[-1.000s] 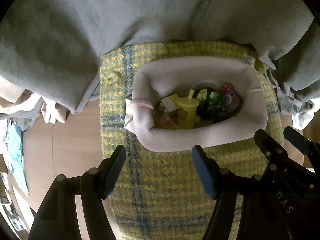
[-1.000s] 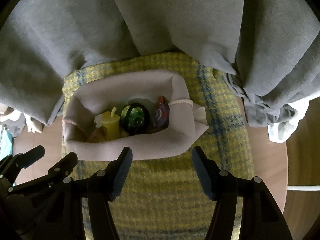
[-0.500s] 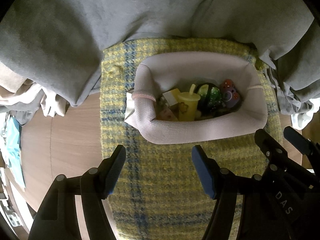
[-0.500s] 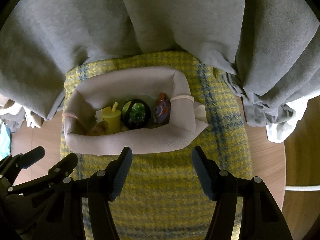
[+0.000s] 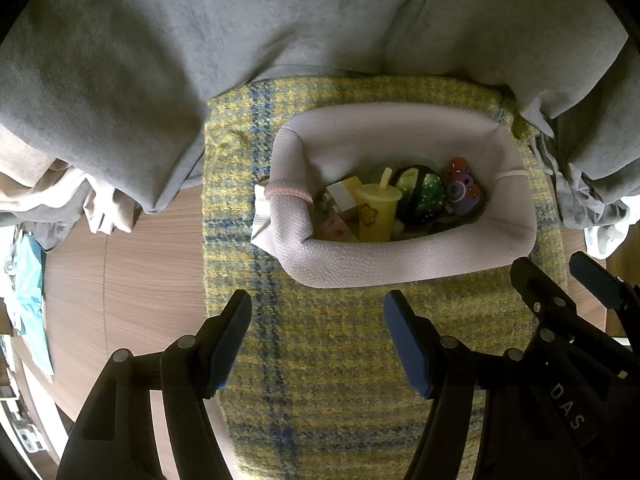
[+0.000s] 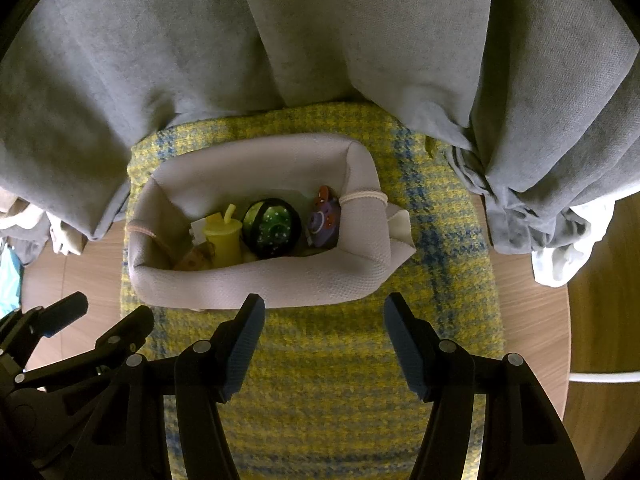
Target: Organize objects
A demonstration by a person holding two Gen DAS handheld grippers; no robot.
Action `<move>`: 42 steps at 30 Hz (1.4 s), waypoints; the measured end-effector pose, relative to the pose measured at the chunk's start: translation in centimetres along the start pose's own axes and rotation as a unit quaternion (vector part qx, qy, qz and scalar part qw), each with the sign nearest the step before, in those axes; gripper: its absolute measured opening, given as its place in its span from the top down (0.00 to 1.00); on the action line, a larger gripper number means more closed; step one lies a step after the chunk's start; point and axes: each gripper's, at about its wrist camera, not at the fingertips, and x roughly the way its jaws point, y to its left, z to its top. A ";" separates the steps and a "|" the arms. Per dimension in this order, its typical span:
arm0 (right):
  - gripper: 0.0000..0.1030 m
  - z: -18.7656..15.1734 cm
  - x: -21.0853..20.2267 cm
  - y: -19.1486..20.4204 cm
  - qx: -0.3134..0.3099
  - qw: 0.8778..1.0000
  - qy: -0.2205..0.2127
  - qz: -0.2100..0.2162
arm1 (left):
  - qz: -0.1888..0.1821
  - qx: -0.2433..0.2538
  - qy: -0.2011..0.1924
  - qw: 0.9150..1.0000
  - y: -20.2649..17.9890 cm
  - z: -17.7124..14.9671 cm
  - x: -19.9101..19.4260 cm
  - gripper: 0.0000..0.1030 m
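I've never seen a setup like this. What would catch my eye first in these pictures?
Probably the soft pale fabric basket in the middle of a yellow and blue plaid cloth, with small bright toys inside: a yellow toy cup with a straw, a dark green spotted ball and a purple toy camera. At the bottom, the open left gripper and right gripper hover empty just short of it.

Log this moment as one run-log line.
left gripper: open, empty | right gripper: open, empty | fabric basket: on plaid cloth, holding yellow cup, green ball, purple toy
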 end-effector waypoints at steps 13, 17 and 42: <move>0.40 0.0 0.2 0.0 -0.003 1.000 0.004 0.001 | 0.001 0.001 0.004 1.000 0.0 -0.1 0.3 0.35; 0.40 0.0 0.2 -0.1 -0.004 1.000 0.004 0.001 | 0.001 0.001 0.004 1.000 0.0 -0.1 0.3 0.35; 0.40 0.0 0.4 0.0 -0.006 1.000 0.007 0.003 | 0.002 0.003 0.008 1.000 -0.2 0.1 0.5 0.35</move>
